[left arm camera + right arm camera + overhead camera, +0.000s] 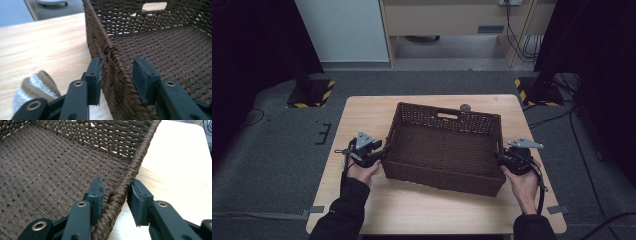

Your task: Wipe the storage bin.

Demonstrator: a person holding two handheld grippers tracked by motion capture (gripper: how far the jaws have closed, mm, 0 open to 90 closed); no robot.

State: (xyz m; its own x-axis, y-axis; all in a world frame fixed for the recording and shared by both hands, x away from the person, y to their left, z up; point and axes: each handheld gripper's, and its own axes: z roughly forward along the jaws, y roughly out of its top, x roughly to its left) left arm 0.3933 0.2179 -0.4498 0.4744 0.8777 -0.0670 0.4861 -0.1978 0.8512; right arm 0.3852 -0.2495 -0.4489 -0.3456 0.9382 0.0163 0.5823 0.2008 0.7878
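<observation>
Hands low, claws straddling basket side rims.

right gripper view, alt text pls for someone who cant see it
The right gripper straddles the braided rim of a dark brown woven basket, one of its fingers inside the wall and one outside, over a light wooden table.

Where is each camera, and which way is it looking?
High view: above the person's side of the table, looking forward and down at the basket; both forearms, left gripper and right gripper show.
Left gripper view: rides the left gripper, looking along its jaws, which straddle the basket's rim.
Right gripper view: rides the right gripper, jaws straddling the opposite rim.
All three share the basket and table.
</observation>
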